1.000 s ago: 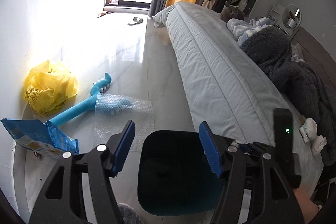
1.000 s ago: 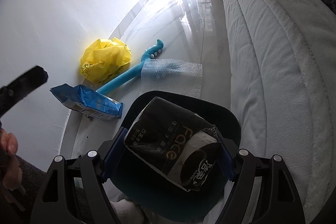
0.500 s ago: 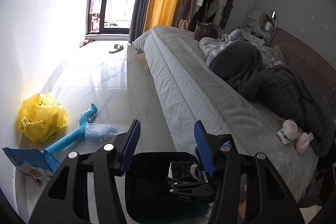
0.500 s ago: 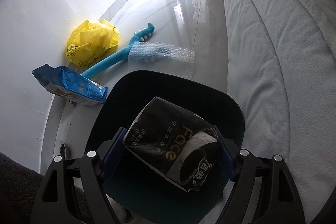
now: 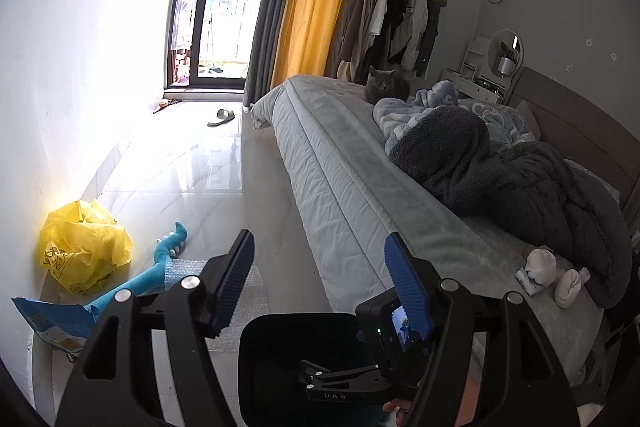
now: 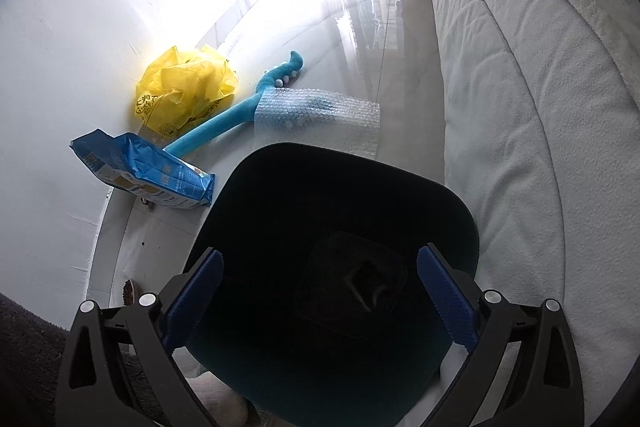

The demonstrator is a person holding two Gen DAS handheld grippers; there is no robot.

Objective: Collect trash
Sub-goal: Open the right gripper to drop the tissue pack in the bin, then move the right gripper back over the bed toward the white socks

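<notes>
Released since the earlier frame, the black-wrapped toilet-paper pack is now lying at the bottom of the dark teal plastic bin. Right tool is hovering over the bin, spread wide, gripping nothing. Left tool is likewise gaping, empty. Beyond the bin, a yellow crumpled plastic bag, blue snack packet and clear bubble wrap sheet are lying on the floor.
</notes>
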